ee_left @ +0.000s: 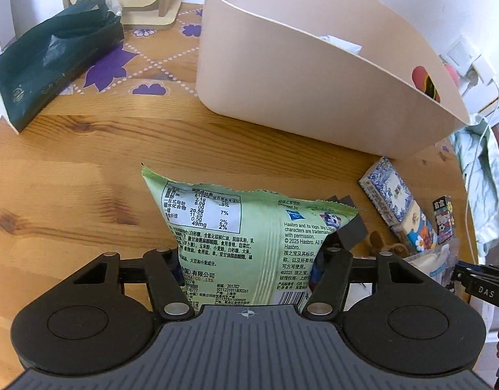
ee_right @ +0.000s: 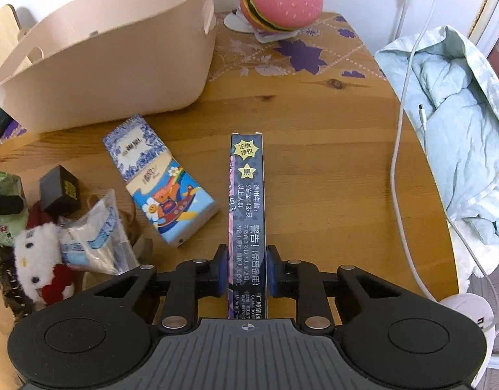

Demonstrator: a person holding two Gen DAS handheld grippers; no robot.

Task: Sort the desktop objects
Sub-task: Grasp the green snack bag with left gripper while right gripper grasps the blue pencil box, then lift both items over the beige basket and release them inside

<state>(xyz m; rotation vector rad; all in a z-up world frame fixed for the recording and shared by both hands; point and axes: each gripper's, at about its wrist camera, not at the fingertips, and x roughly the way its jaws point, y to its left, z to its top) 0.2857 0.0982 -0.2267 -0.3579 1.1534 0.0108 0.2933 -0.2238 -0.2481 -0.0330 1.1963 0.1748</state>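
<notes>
On table (ee_right: 314,123), before beige bin (ee_right: 119,65): pickup step in hand. Right gripper (ee_right: 246,273) clamped narrow on upright dark card box (ee_right: 247,195). Left gripper (ee_left: 249,260) half closed about green snack bag (ee_left: 236,227); firm contact not confirmed. Next, by judgement: secure bag, lift both, carry over bin rim, release.

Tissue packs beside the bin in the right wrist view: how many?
2. The blue-and-white patterned pack lies nearest the beige bin; the cartoon pack touches its near end. More may hide in the left clutter.
</notes>
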